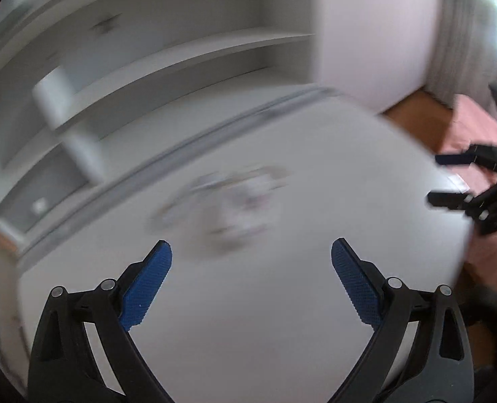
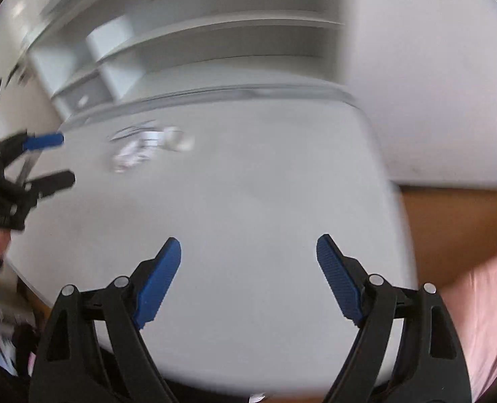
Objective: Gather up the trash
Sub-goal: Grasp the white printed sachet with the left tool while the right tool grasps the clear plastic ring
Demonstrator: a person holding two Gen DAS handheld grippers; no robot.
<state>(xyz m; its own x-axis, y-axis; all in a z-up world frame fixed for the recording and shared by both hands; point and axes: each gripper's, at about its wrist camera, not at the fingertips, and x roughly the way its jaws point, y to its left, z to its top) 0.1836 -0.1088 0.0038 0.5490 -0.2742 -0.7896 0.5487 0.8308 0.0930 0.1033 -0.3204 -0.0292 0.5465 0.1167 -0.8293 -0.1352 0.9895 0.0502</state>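
A small pile of pale crumpled trash (image 1: 228, 201) lies on the white table (image 1: 248, 302), blurred by motion. It also shows in the right wrist view (image 2: 147, 147), far left on the table (image 2: 248, 201). My left gripper (image 1: 252, 252) is open and empty, just short of the trash. My right gripper (image 2: 248, 248) is open and empty over the table's near part, well away from the trash. Each gripper shows in the other's view: the right one (image 1: 450, 178) at the table's right edge, the left one (image 2: 53, 158) at the left.
White shelving (image 1: 147, 67) stands behind the table. A white wall or cabinet side (image 2: 433, 84) rises at the right. Brown floor (image 2: 450, 228) and pink fabric (image 2: 490, 302) lie past the table's right edge.
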